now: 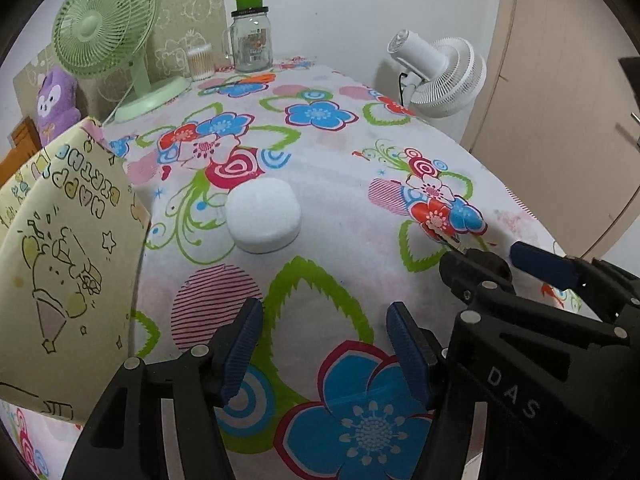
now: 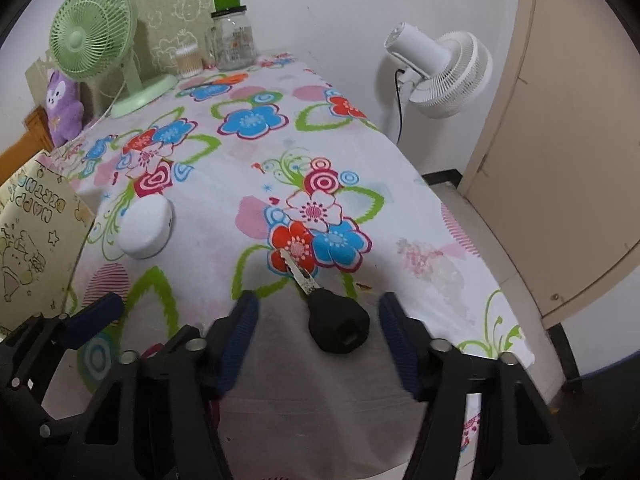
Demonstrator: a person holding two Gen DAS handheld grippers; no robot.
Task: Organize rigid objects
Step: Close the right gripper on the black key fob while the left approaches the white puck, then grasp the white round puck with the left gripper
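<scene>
A black-headed key (image 2: 336, 320) lies on the flowered tablecloth (image 2: 248, 168), blade pointing away, between the open fingers of my right gripper (image 2: 316, 344); nothing touches it. A white round puck-like object (image 1: 263, 215) sits mid-table ahead of my left gripper (image 1: 324, 344), which is open and empty above the cloth; it also shows in the right wrist view (image 2: 145, 227). A yellow "Happy Birthday" paper bag (image 1: 60, 264) stands open at the left edge. The right gripper shows in the left wrist view (image 1: 492, 264), the left gripper in the right wrist view (image 2: 92, 314).
At the table's far end stand a green desk fan (image 1: 104, 24), a glass jar with a green lid (image 1: 252, 38), a cotton-swab box (image 1: 199, 63) and a purple plush toy (image 1: 56, 100). A white fan (image 1: 440, 76) stands beyond the table's right edge, by a beige door (image 1: 560, 120).
</scene>
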